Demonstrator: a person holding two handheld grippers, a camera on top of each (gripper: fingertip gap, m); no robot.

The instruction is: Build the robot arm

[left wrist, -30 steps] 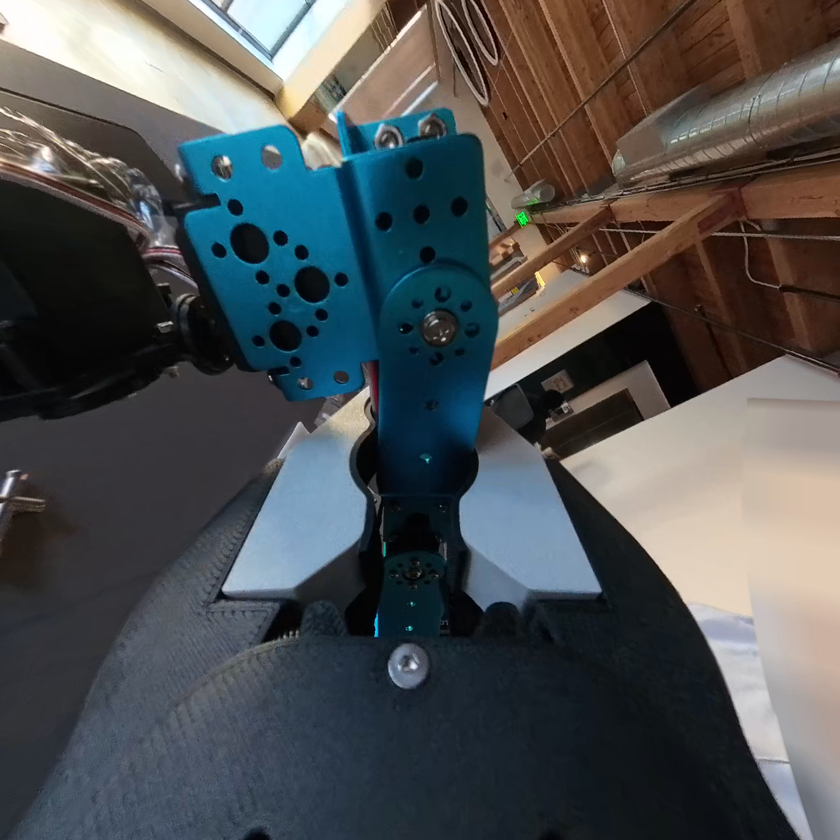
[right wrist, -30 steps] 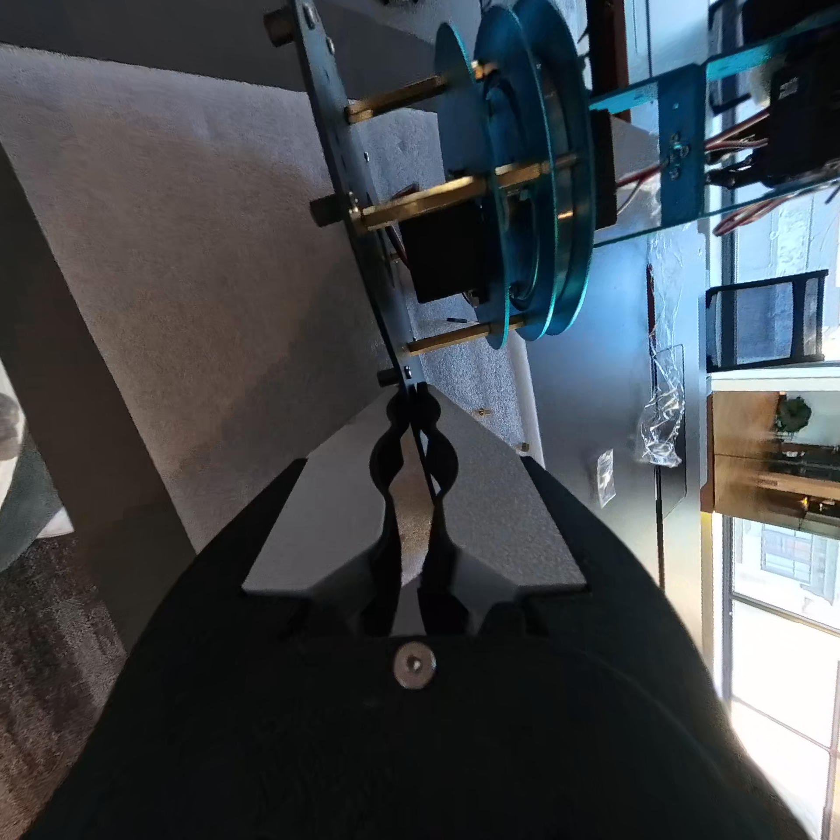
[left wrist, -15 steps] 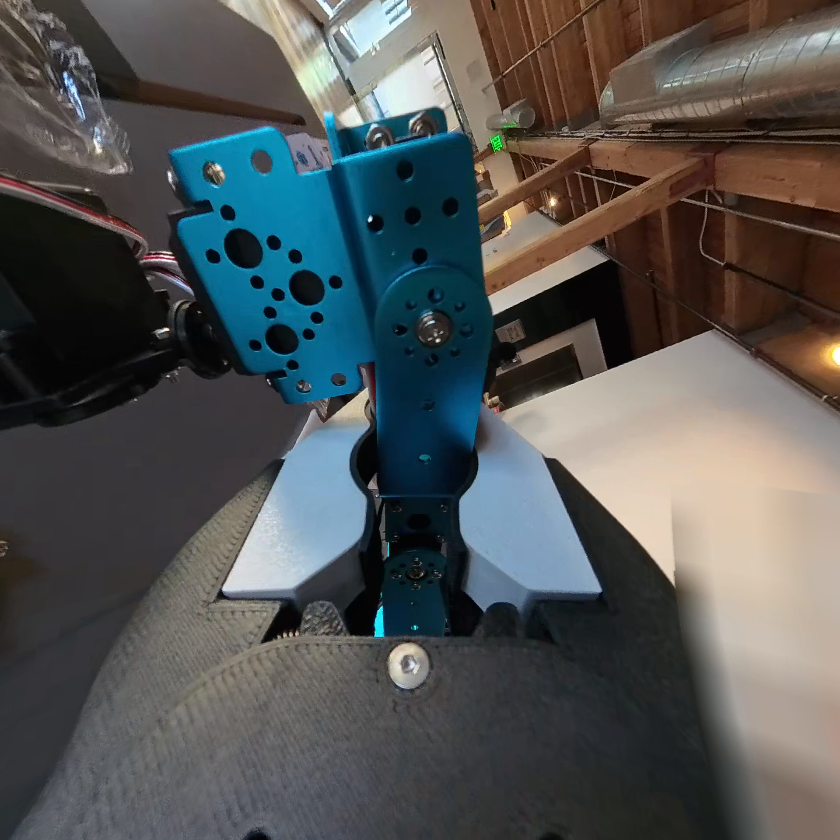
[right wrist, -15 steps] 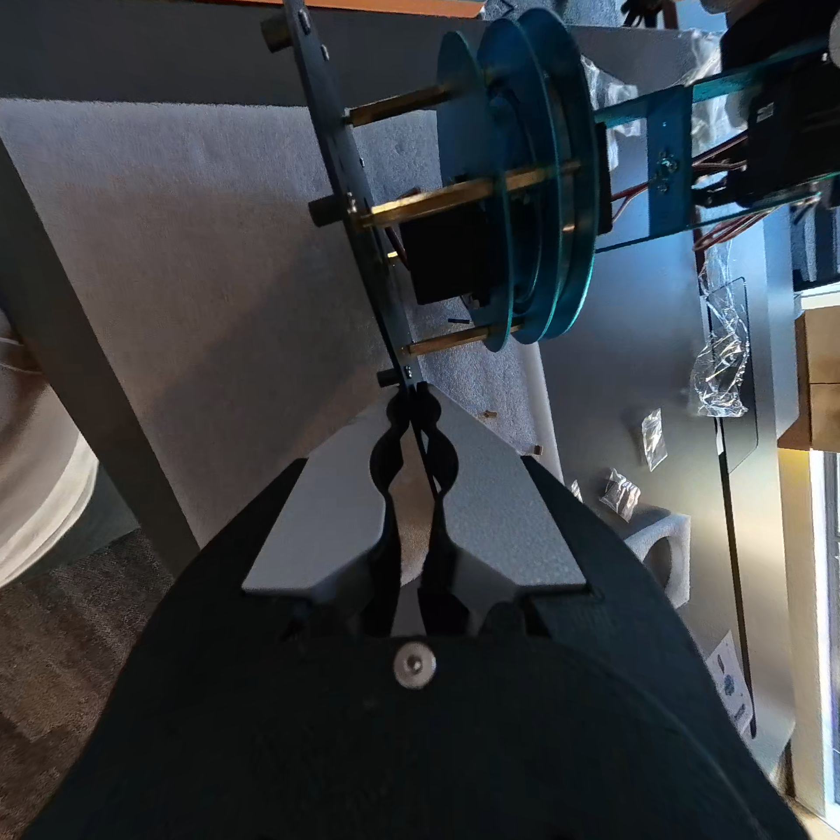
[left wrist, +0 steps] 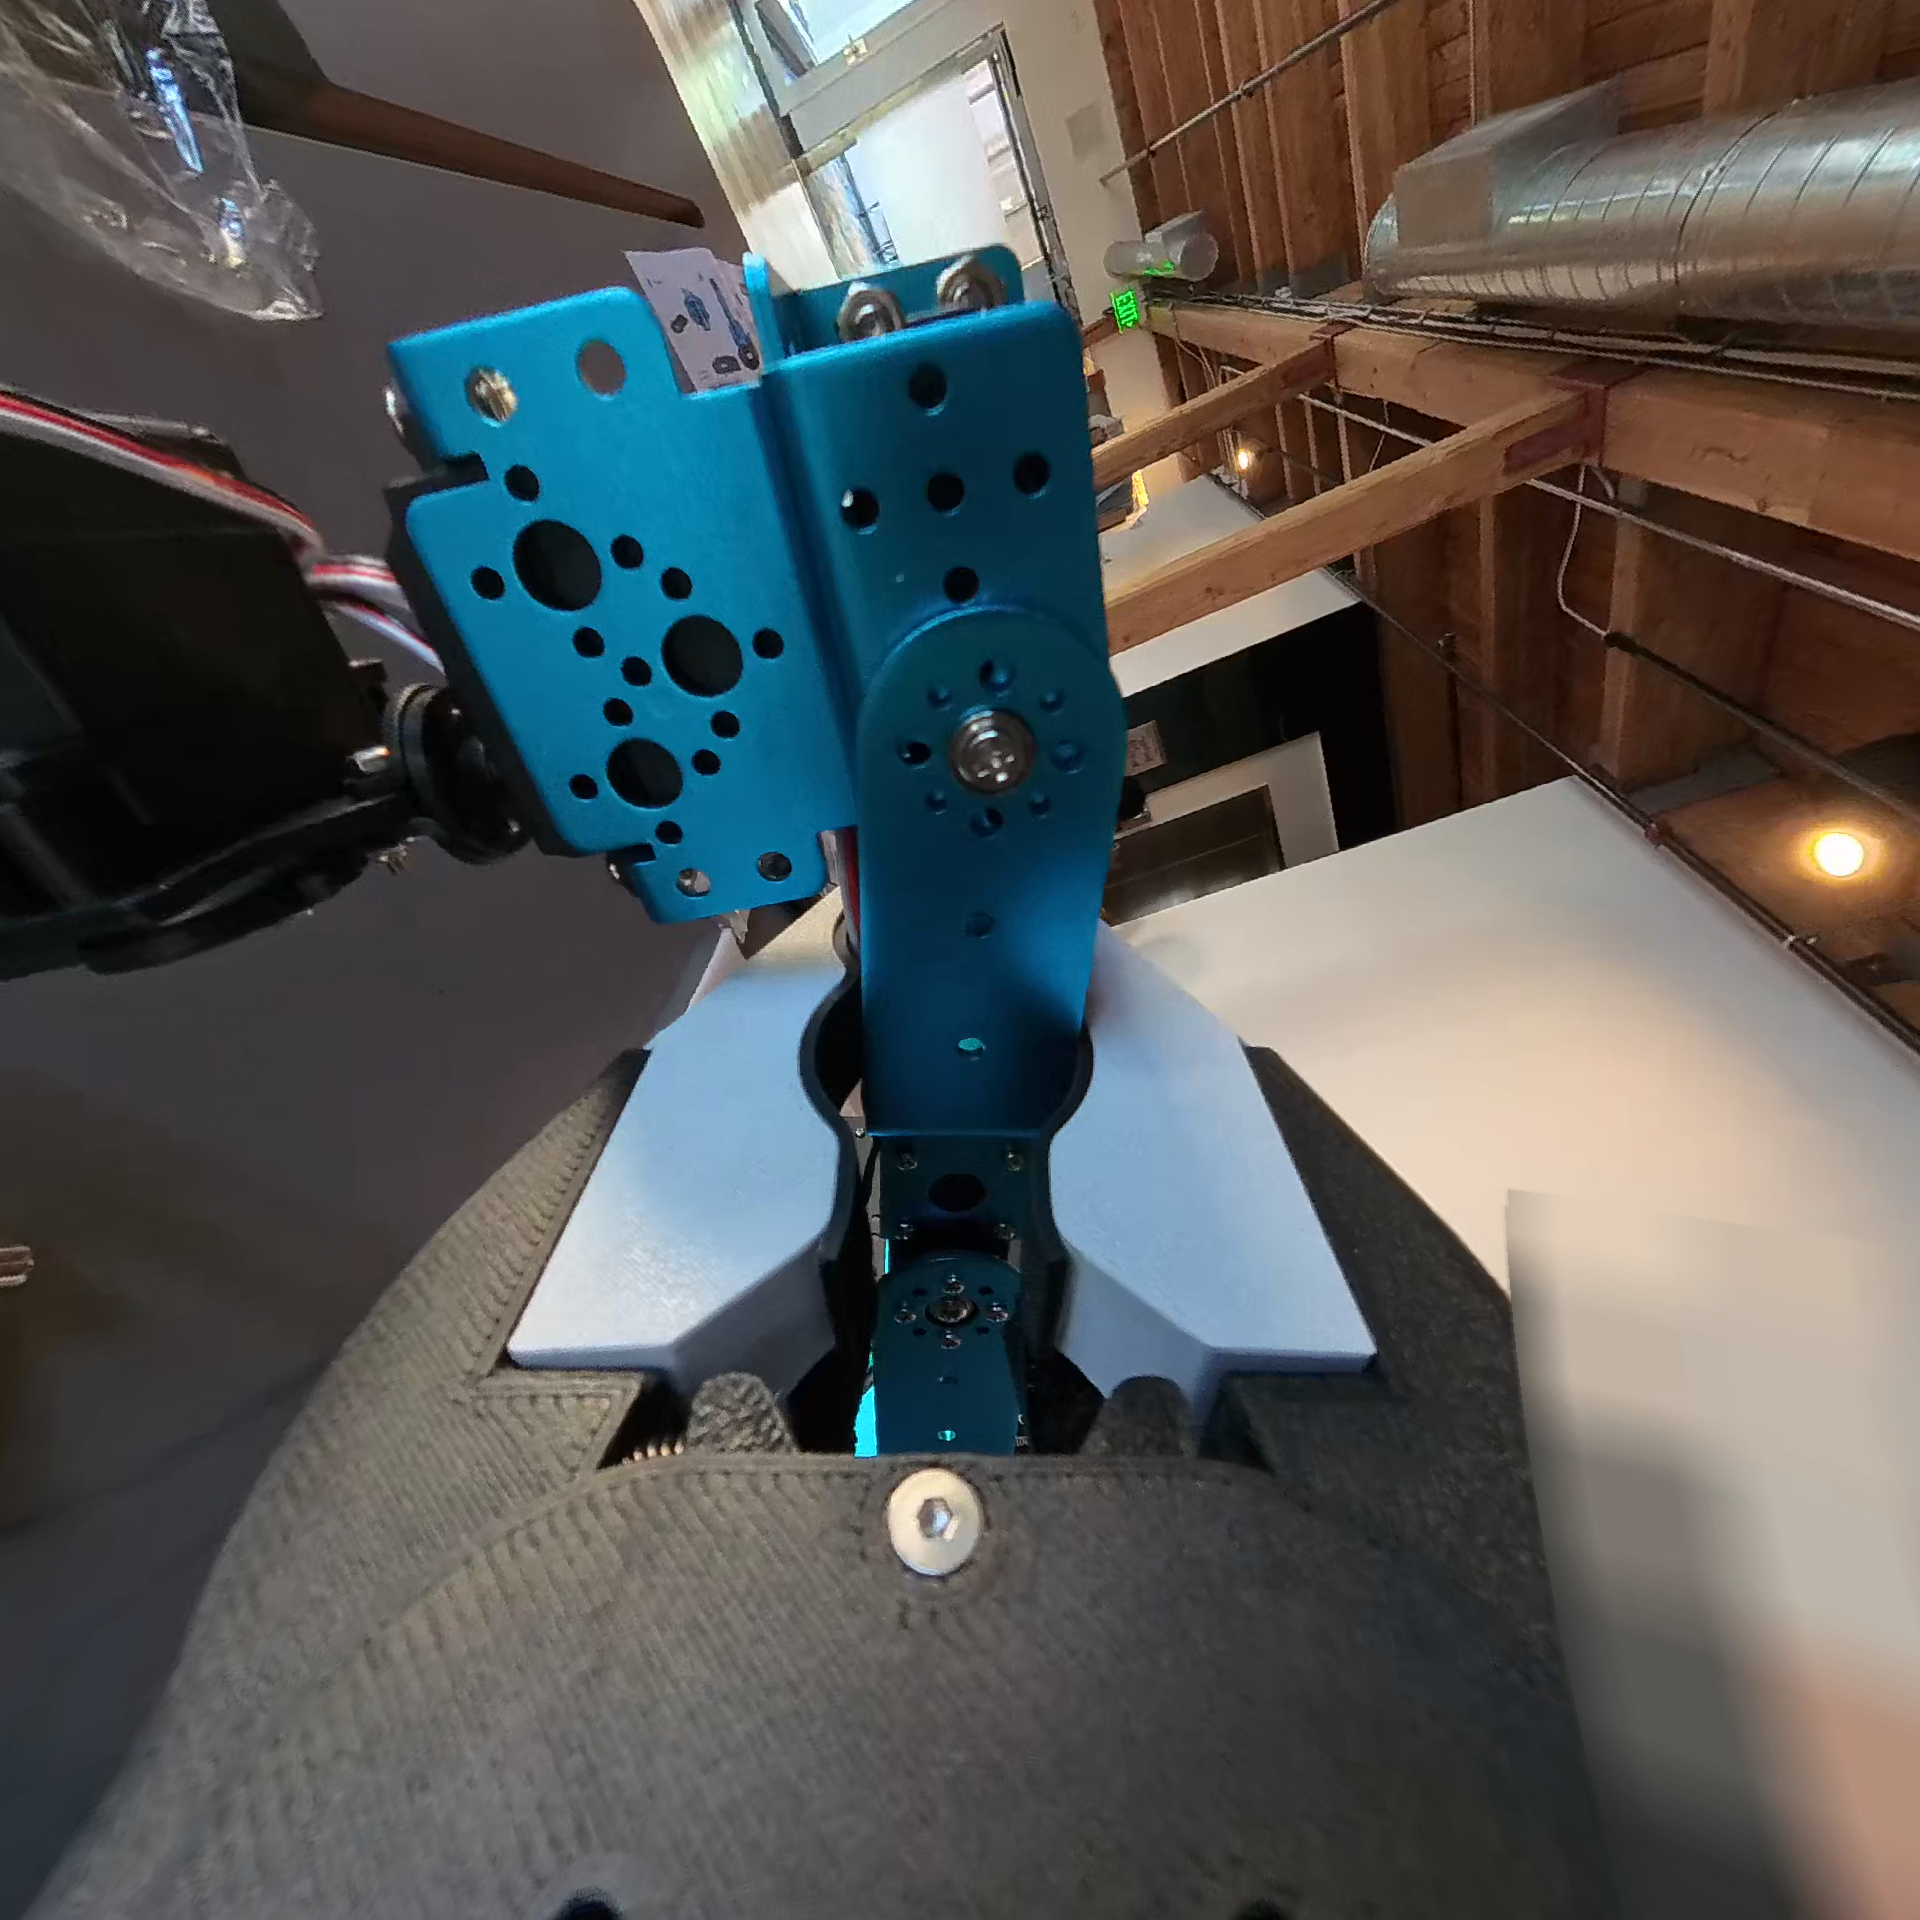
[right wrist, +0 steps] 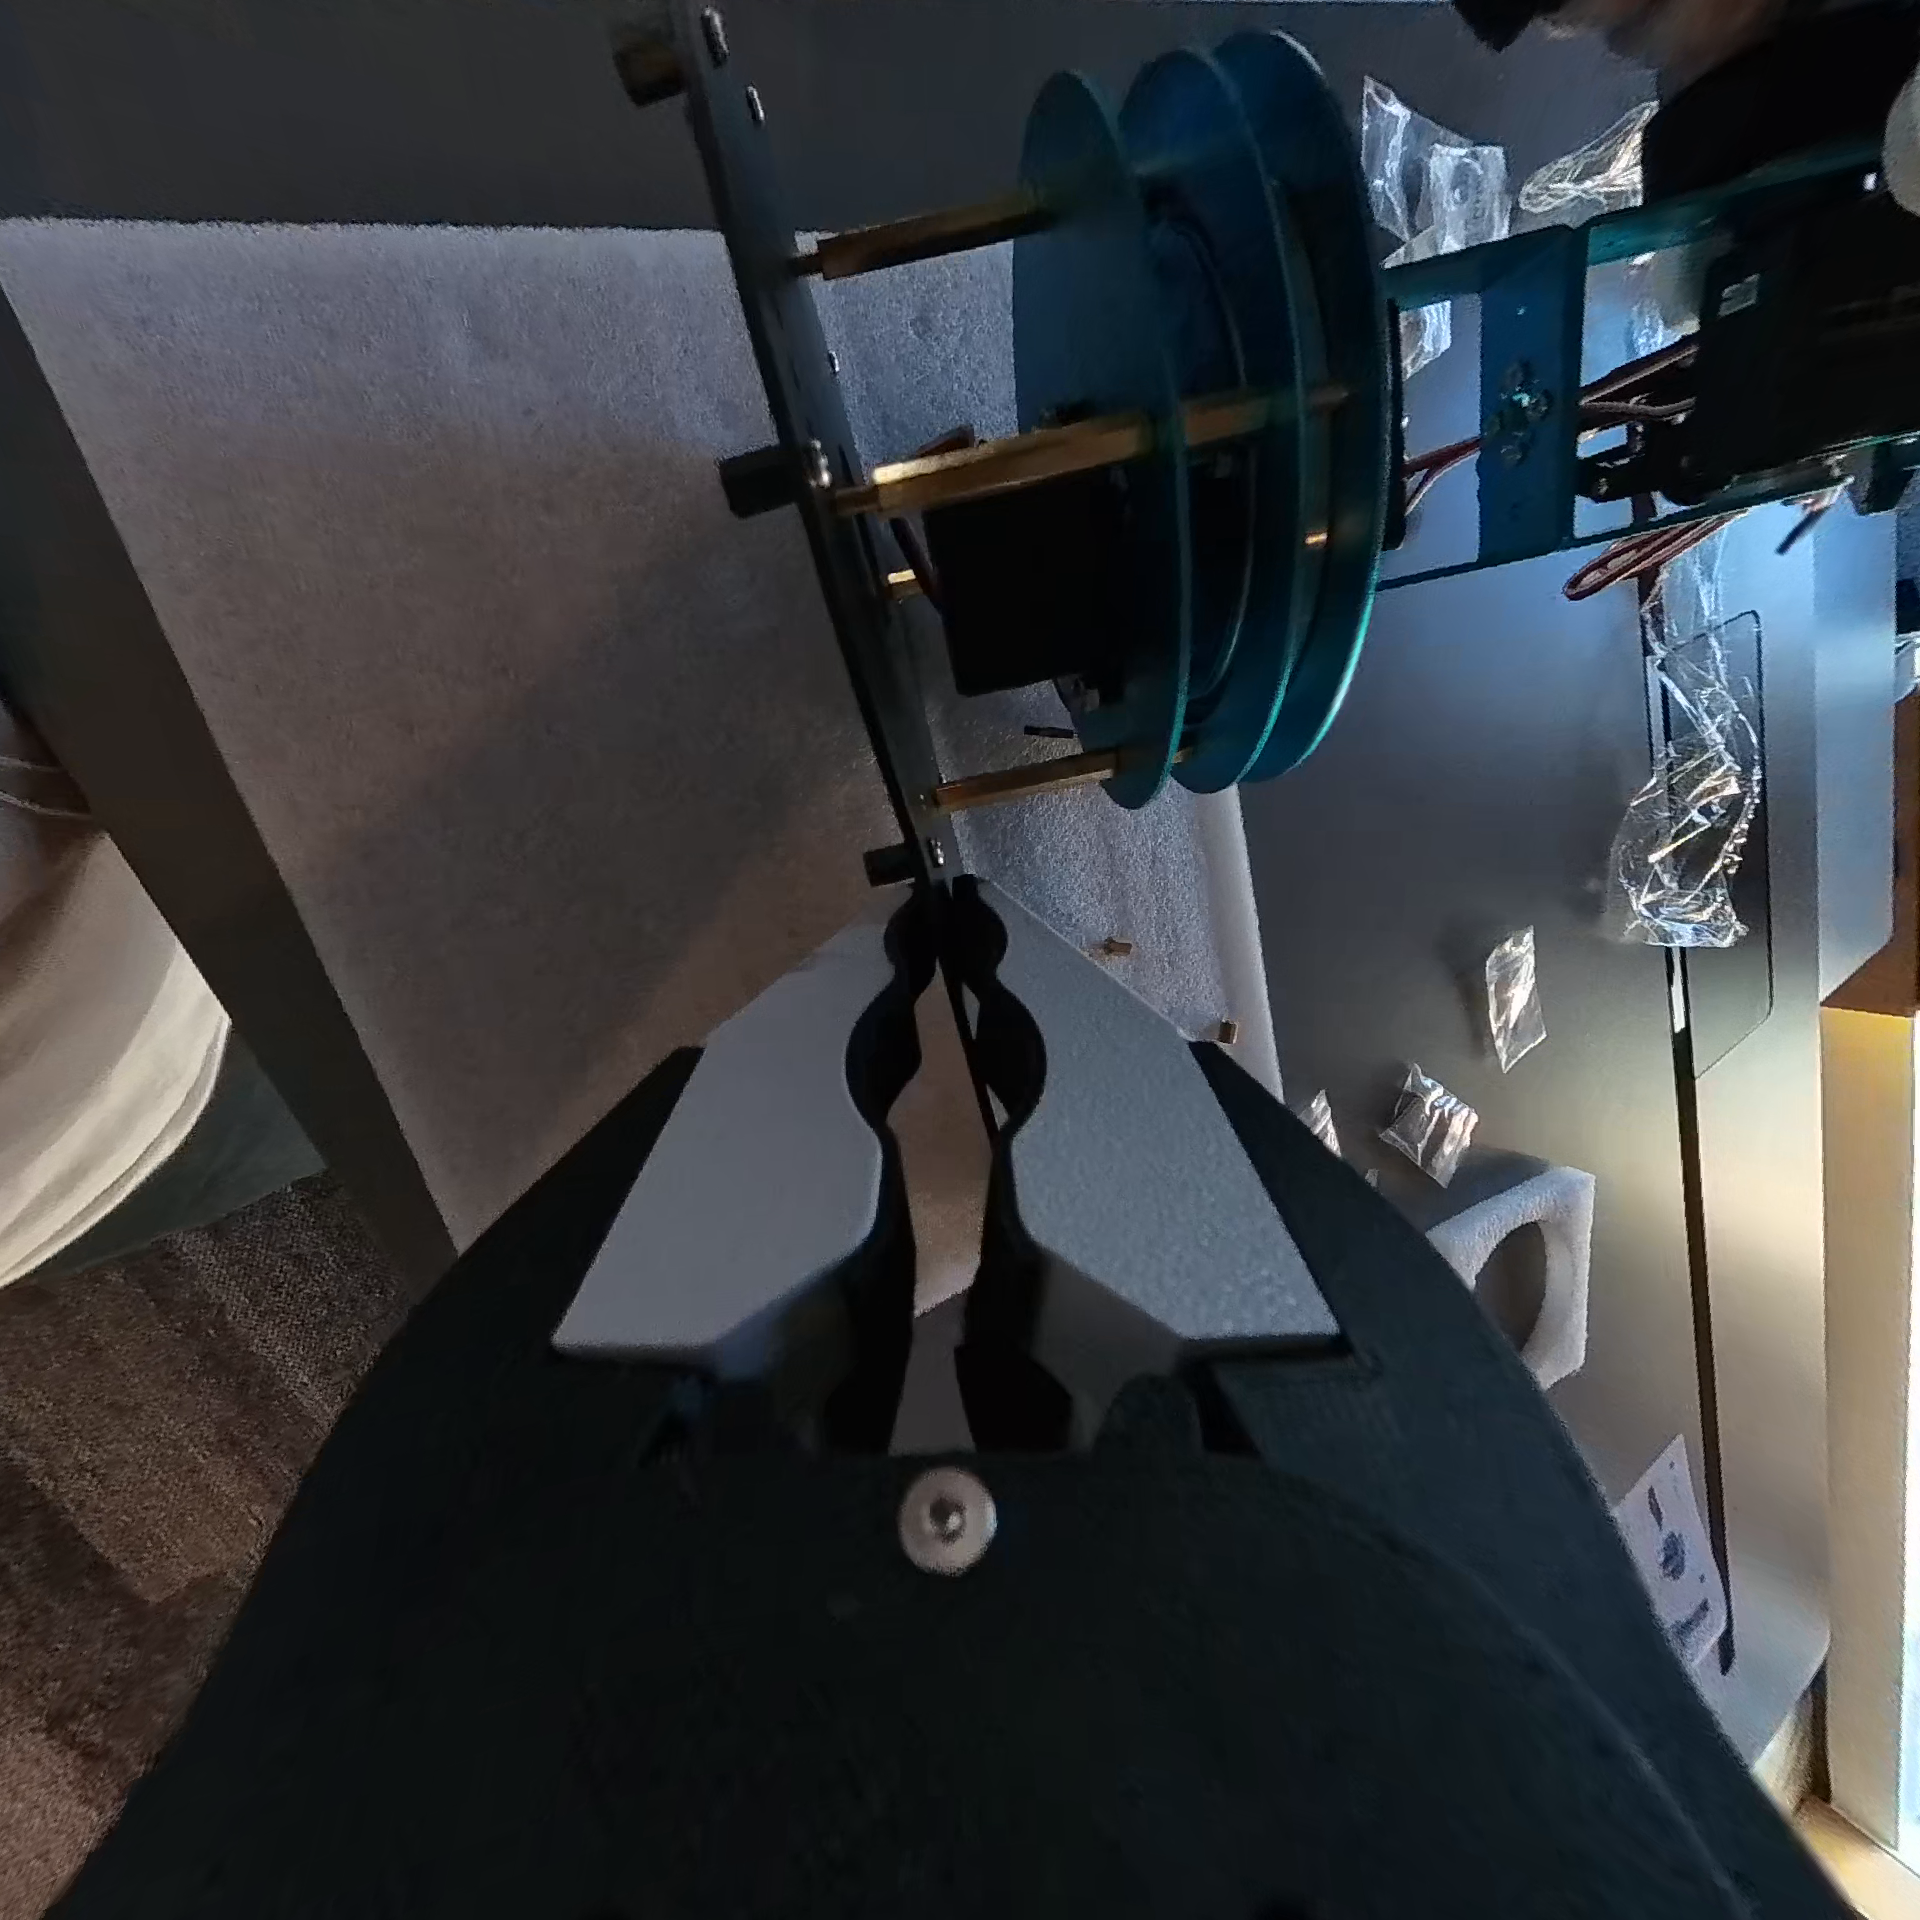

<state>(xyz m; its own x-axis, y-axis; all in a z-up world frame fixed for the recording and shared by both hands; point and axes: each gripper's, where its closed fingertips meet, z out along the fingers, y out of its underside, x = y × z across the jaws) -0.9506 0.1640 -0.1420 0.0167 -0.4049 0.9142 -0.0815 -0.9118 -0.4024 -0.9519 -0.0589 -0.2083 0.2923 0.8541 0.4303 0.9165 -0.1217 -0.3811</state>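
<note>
blue anodised metal fills both views: a small robot-arm assembly is held off the bench [right wrist: 1455,1039] between the two grippers. the left gripper [left wrist: 961,1101] is seen with its pale fingers [left wrist: 717,1174] pinching a blue upright link [left wrist: 977,790], which runs down between them toward the palm; a perforated blue bracket [left wrist: 613,644] is bolted beside it, and a black servo block with red and white wires [left wrist: 156,707] lies to the left. the right gripper [right wrist: 940,904] has its fingers [right wrist: 1122,1132] pressed nearly together, nipping the thin edge of a dark base plate [right wrist: 810,468]. brass standoffs [right wrist: 997,468] join that plate to stacked blue discs [right wrist: 1247,416], with a black servo [right wrist: 1029,592] between. clear plastic bags [right wrist: 1673,842] and a white foam block [right wrist: 1517,1278] lie on the dark bench beyond, and a grey felt mat [right wrist: 468,623] is seen behind the plate.

judged from this, the edge grip on the plate is the weaker hold; both grips are best kept firm and moved together, so that no twist is put through the joints.
</note>
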